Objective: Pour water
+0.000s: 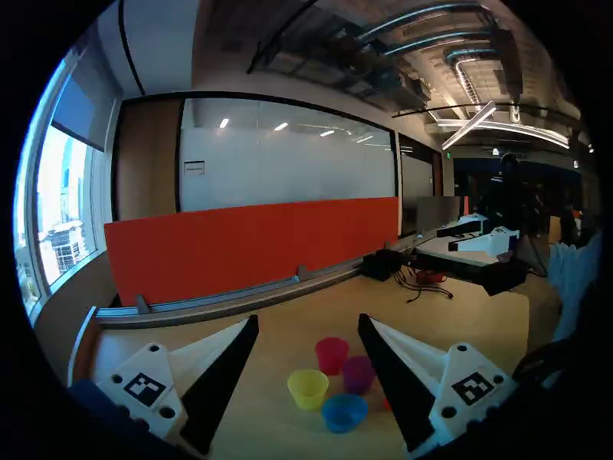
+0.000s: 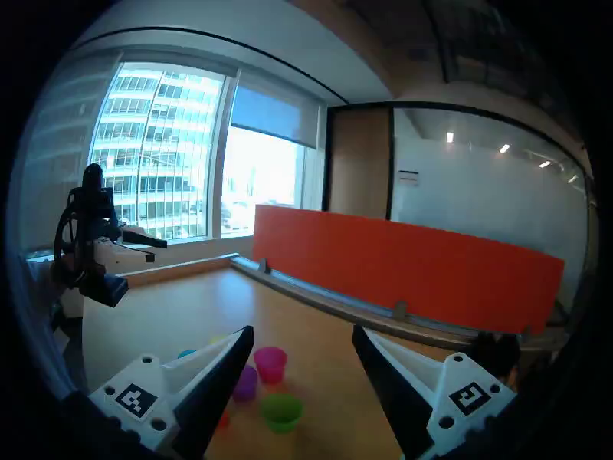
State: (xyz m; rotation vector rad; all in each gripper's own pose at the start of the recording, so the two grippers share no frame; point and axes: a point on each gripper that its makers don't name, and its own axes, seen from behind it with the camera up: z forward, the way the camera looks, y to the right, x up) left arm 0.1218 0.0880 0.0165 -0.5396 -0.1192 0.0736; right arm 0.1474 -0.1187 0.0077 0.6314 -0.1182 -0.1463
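Several small plastic cups stand in a cluster on the wooden desk [image 1: 460,307]. In the left gripper view a pink cup [image 1: 331,354], a purple cup [image 1: 357,373], a yellow cup [image 1: 307,387] and a blue cup [image 1: 344,412] lie below and between the fingers of my left gripper [image 1: 306,318], which is open and holds nothing. My right gripper [image 2: 303,330] is also open and bare, hovering above a pink cup [image 2: 270,363], a purple cup [image 2: 246,382] and a green cup [image 2: 281,411]. Each gripper shows farther off in the other's view: right gripper [image 1: 440,244], left gripper [image 2: 142,264].
An orange divider panel [image 1: 253,241] on a metal rail runs along the desk's far edge. A black box with cables [image 1: 398,272] sits near the rail. Large windows [image 2: 161,153] lie beyond the desk. A person [image 1: 509,192] stands far off at the right.
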